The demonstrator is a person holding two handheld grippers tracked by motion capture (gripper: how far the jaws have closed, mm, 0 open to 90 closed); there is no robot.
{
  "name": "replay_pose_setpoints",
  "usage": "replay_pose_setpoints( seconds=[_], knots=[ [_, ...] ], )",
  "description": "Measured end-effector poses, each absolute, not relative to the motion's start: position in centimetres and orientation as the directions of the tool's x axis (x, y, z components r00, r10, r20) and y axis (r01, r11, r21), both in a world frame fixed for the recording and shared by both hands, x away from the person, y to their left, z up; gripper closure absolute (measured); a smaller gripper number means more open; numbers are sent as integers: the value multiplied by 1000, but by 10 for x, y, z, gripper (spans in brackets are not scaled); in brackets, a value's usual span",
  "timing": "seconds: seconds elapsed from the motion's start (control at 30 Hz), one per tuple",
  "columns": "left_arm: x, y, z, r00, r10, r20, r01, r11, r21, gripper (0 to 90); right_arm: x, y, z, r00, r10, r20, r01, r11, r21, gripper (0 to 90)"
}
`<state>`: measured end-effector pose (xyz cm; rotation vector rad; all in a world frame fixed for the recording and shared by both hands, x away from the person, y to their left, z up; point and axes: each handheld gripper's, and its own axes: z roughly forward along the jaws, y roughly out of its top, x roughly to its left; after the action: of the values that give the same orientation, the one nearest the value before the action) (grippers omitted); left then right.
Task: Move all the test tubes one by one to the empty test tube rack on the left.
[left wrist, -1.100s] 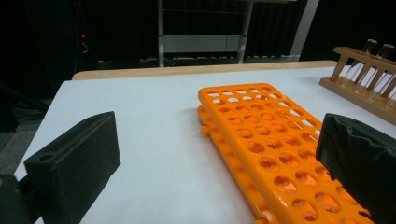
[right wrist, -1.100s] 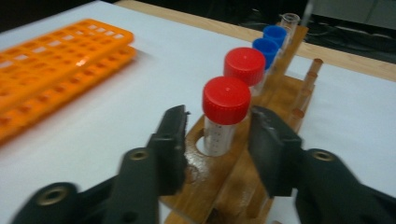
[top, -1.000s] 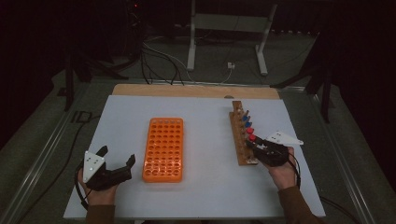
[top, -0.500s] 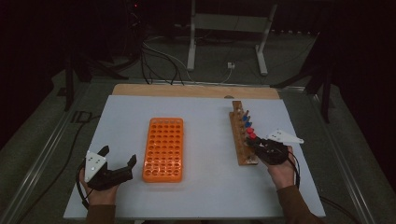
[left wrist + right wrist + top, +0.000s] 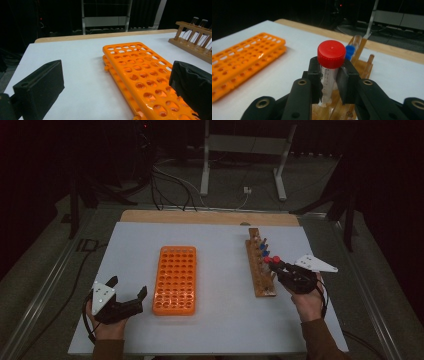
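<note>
My right gripper (image 5: pixel 274 262) is shut on a clear tube with a red cap (image 5: pixel 275 259), held upright just above the near part of the wooden tube rack (image 5: pixel 261 280). In the right gripper view the jaws (image 5: pixel 330 75) clamp the tube below its red cap (image 5: pixel 331 53), and the tube's lower end hangs over the wooden rack (image 5: pixel 362 65). Blue-capped tubes (image 5: pixel 263 248) stand further along that rack. The orange tube rack (image 5: pixel 176 279) lies in the middle of the table, its holes bare. My left gripper (image 5: pixel 129 285) rests open at the orange rack's near left corner (image 5: pixel 140 72).
The white table top (image 5: pixel 220 245) ends in a wooden strip at the far edge. Cables and a metal stand leg (image 5: pixel 205 165) lie on the dark floor beyond. Bare table surface lies between the two racks and along the front edge.
My right gripper has risen a little with the red-capped tube in its jaws, drawing it up from the wooden rack. The left gripper has stayed where it was.
</note>
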<state>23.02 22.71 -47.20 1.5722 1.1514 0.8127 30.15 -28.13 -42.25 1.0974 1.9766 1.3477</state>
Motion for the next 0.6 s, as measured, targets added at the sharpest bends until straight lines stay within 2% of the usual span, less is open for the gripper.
replay_pose_setpoints(
  seconds=[0.37,0.6],
  knots=[
    [233,197,-449,410,912,-9,228,-94,969,7,288,-282,-393,-572,820,25,266,157,951,747],
    [245,163,-431,496,868,-23,195,-86,977,8,287,-266,-392,-627,778,42,271,167,948,746]
  ],
)
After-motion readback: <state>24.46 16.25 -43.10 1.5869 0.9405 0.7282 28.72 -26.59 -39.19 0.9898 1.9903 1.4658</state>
